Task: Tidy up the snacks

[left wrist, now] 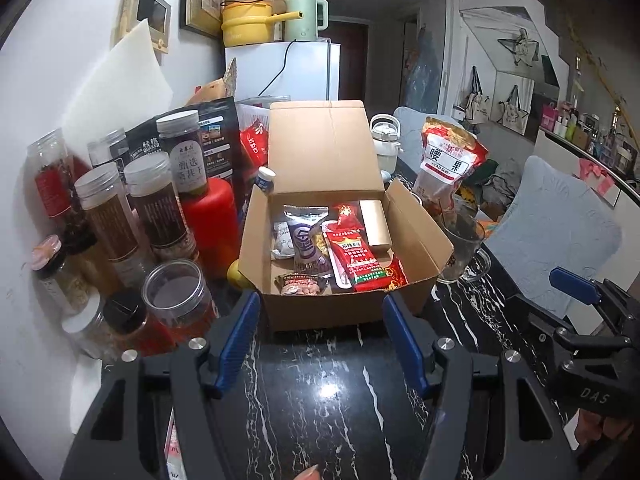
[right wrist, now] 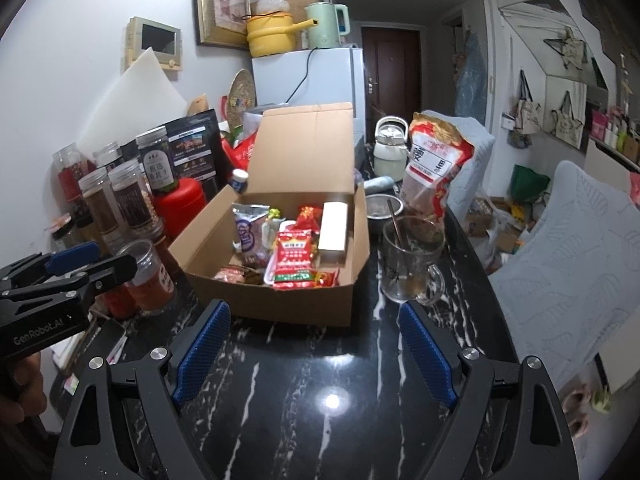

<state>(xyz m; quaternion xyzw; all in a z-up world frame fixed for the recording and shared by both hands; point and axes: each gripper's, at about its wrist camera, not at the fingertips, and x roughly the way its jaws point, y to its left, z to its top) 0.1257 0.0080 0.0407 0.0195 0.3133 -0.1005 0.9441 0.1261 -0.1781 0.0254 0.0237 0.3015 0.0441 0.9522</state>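
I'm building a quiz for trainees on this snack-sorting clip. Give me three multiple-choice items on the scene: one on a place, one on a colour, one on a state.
1. Where does the glass mug stand?
A. inside the box
B. on the table, right of the box
C. on the fridge

2. What colour is the pot on the fridge?
A. yellow
B. blue
C. black

3. How is the box?
A. taped shut
B. lid up, snacks inside
C. lid up, nothing inside

Answers:
1 B: the mug sits on the black marble table beside the box's right wall.
2 A: the pot next to the green kettle is yellow.
3 B: the lid stands upright and packets such as the red packet lie inside.
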